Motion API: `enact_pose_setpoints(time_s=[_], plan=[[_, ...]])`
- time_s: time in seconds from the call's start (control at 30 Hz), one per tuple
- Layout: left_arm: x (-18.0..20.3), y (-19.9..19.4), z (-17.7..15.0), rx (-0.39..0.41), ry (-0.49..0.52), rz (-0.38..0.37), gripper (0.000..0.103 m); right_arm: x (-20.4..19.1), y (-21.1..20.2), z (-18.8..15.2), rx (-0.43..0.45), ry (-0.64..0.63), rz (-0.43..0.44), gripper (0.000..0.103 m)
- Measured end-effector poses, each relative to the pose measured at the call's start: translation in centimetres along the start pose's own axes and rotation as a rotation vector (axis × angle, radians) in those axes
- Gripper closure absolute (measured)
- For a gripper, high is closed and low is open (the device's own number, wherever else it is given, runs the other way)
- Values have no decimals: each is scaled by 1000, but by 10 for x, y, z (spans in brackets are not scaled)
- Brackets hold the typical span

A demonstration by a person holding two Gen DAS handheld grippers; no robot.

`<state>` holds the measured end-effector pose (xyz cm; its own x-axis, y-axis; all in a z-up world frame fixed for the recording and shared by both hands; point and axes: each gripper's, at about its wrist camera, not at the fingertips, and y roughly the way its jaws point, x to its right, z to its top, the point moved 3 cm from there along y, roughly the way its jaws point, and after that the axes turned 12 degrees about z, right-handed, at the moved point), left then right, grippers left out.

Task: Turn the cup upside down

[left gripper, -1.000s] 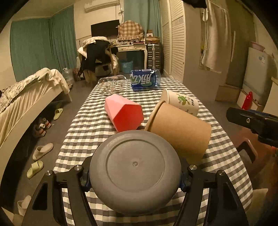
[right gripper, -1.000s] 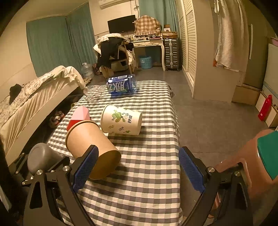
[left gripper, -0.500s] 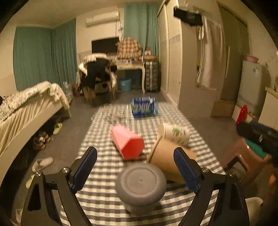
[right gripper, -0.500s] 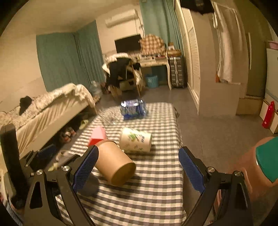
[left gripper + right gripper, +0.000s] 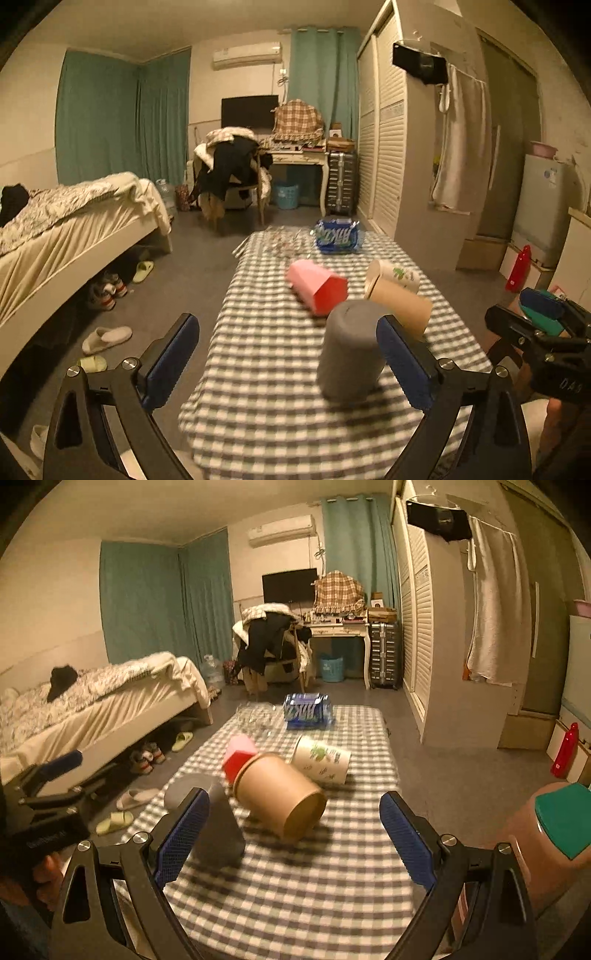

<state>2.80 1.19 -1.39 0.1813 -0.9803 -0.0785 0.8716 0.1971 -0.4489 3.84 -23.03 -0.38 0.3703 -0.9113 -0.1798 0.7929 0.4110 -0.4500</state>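
Note:
A grey cup [image 5: 349, 349] stands upside down on the checked table [image 5: 266, 369], base up, near the front; it also shows in the right wrist view [image 5: 218, 823]. My left gripper [image 5: 288, 363] is open and empty, pulled back above the table's front, with the grey cup just inside its right finger. My right gripper [image 5: 293, 840] is open and empty over the table's front right. A brown paper cup [image 5: 282, 799], a white printed cup [image 5: 321, 758] and a red-pink cup [image 5: 317, 286] lie on their sides behind the grey cup.
A blue packet [image 5: 338, 236] and a clear glass [image 5: 255, 718] sit at the table's far end. A bed [image 5: 66, 229] is on the left, with shoes and slippers on the floor. A brown stool with a green lid [image 5: 546, 830] stands at the right.
My left gripper let go of the grey cup, opened and drew back and up. The cup now stands upside down on the table. My right gripper also drew back.

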Motion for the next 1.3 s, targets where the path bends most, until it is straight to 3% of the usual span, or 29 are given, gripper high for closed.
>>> enact_pose_setpoints(time_s=[0.2, 1.3], plan=[[-14, -1, -18, -28, -20, 13, 2, -11, 6, -15, -21, -14, -37, 1], [-17, -2, -23, -27, -15, 45, 0, -19, 6, -21, -30, -35, -74, 0]])
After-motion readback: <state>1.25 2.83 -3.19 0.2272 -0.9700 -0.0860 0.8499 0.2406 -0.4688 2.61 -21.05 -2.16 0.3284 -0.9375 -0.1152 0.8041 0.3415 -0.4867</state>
